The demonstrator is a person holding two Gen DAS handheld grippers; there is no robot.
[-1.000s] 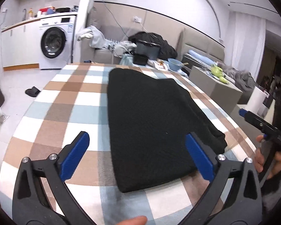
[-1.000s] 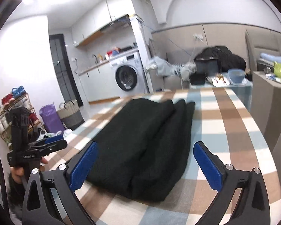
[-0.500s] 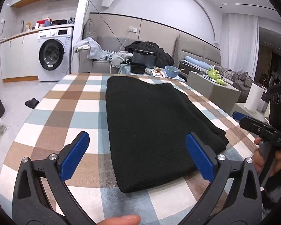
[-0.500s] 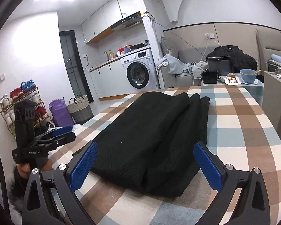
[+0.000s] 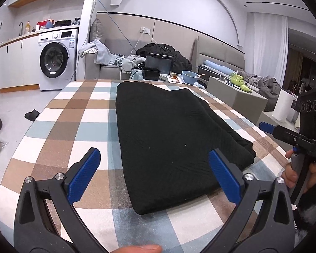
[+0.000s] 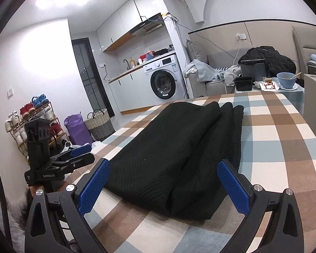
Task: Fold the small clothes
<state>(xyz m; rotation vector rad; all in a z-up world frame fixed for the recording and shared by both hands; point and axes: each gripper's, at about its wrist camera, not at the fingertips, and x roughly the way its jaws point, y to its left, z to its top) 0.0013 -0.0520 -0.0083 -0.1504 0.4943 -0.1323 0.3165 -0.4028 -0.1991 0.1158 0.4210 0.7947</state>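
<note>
A black knit garment [image 5: 168, 135] lies folded lengthwise into a long strip on the checked table [image 5: 82, 118]. It also shows in the right wrist view [image 6: 174, 147], with layered folds along its right side. My left gripper [image 5: 155, 172] is open and empty, held above the garment's near end. My right gripper [image 6: 164, 184] is open and empty, held above the garment's near right corner. Each gripper shows in the other's view: the right one [image 5: 292, 137] at the table's right edge, the left one [image 6: 69, 160] at the left.
The table's near and side edges are close to both grippers. Beyond its far end stand a sofa with clothes [image 5: 107, 57], a black bin [image 5: 158, 63], a blue bowl [image 5: 189, 77] and a washing machine [image 5: 54, 59]. A shoe rack [image 6: 31, 122] and baskets stand on the floor at the left.
Both cameras have tilted upward a little, showing more of the room. The garment has not moved and both grippers stay open.
</note>
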